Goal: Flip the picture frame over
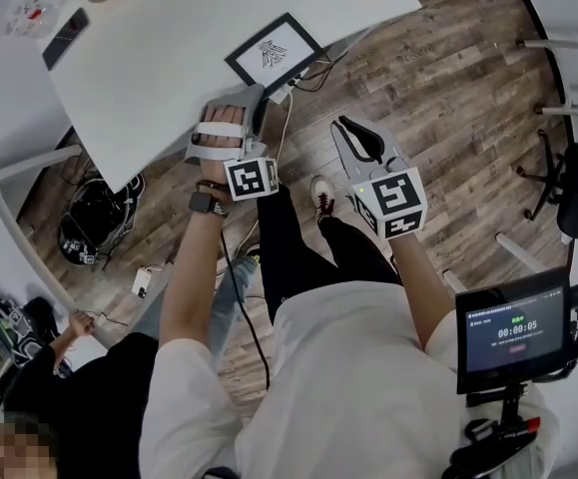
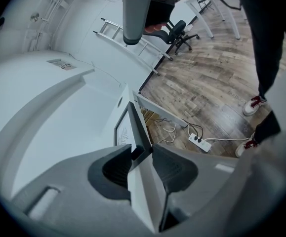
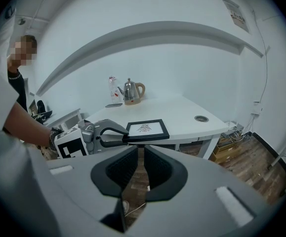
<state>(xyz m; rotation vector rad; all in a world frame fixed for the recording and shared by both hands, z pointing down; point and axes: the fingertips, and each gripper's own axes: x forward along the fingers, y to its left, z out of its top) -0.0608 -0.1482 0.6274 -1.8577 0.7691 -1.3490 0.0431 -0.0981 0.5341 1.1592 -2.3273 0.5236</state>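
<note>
I'm at the grasp: my left hand-held gripper [image 1: 260, 98] is closing on the near edge of the picture frame [image 1: 274, 52], face up at the desk [image 1: 169, 58] edge, while the right hand-held gripper [image 1: 352, 130] waits barely apart, empty; next I'd lift and roll it over

I watched the grey left claw [image 1: 261, 98] and right claw [image 1: 346, 128], each with a black-and-white marker cube [image 1: 252, 178]. The wearer had a white shirt [image 1: 368, 367], black trousers [image 1: 298, 257] and a dark wristwatch [image 1: 205, 204].

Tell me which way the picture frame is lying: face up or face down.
Face up: the picture frame shows its picture side to the head view. The left gripper is closing its jaws on the frame's edge.
</note>
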